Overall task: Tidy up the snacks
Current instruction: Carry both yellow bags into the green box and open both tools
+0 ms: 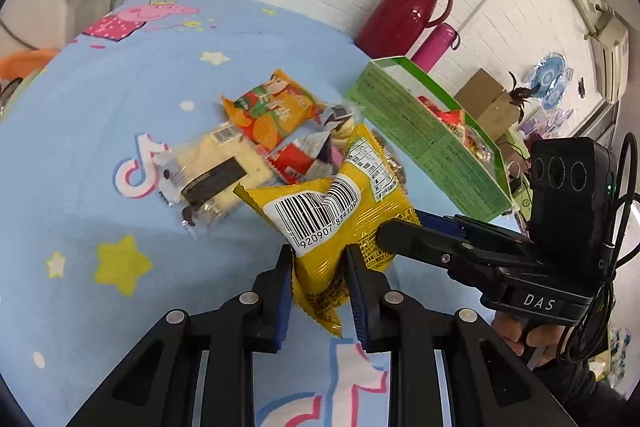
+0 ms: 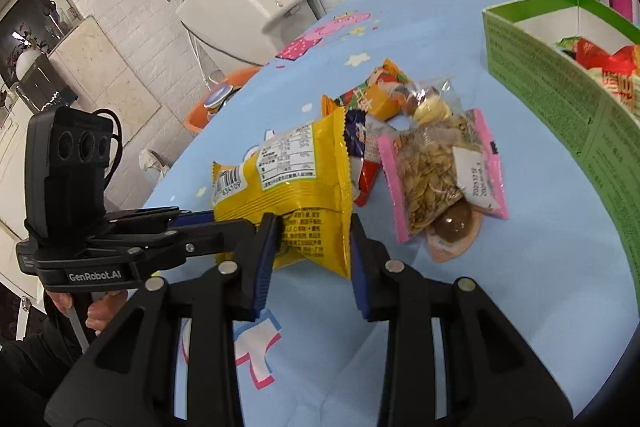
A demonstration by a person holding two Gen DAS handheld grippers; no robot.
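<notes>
Both tongs grip one yellow packet point(image 1: 320, 223), held above the blue worktop point(image 1: 120, 99). Going from the left in the left wrist view, we see a clear cake wrapper point(image 1: 212, 171) lying flat, then an orange packet point(image 1: 272, 107) behind it and a red sachet point(image 1: 296, 163) between them. Our left tongs point(image 1: 318, 259) pinch the yellow packet at its lower end, blue pads pressed into the foil, barcode facing up. Our right tongs point(image 1: 394, 233) come in from the right and touch the packet's side edge. Further right stands a green box point(image 1: 420, 131) with red wrappers inside, near a red flask point(image 1: 404, 11) at the wall.

From the right wrist view, the left tongs point(image 2: 208, 223) enter at the left, the right tongs point(image 2: 312, 239) clamp the packet's bottom edge, and a pink-edged seed bag point(image 2: 440, 167) lies just beside, resting on a brown sweet point(image 2: 452, 227).
</notes>
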